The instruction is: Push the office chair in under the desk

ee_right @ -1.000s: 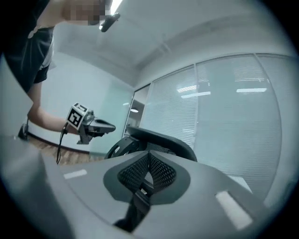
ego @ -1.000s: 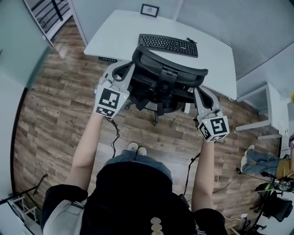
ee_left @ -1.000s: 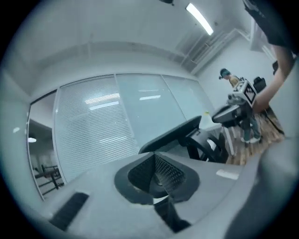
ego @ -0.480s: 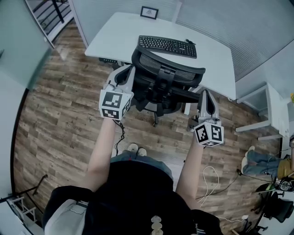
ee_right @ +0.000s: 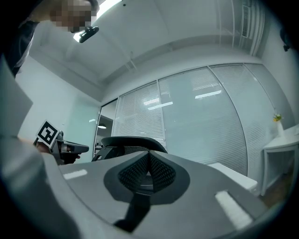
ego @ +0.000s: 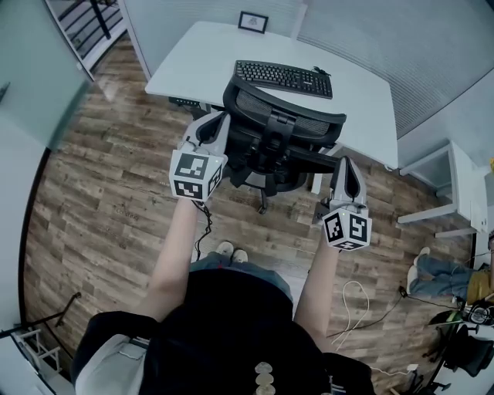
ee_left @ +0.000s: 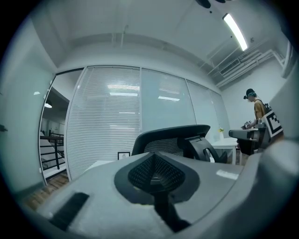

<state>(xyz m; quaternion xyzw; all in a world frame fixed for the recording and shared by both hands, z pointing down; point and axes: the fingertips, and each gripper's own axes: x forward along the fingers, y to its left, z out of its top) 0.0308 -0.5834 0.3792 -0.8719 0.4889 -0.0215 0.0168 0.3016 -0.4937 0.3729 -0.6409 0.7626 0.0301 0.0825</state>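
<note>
The black mesh office chair stands on the wood floor with its backrest toward me and its seat partly under the white desk. My left gripper is shut and empty, its tips at the chair's left side. At the chair's right armrest is my right gripper, also shut with nothing in it. Whether either one touches the chair I cannot tell. In the left gripper view the closed left gripper points level at the backrest. The right gripper likewise has the chair just beyond its tips.
A black keyboard and a small framed picture lie on the desk. A white side table stands at the right, with a seated person beyond it. Cables trail on the floor. A stair railing is at upper left.
My right gripper has moved inward and closer to the chair's right armrest, turning as it went. The left gripper has rolled in place. The chair has barely shifted.
</note>
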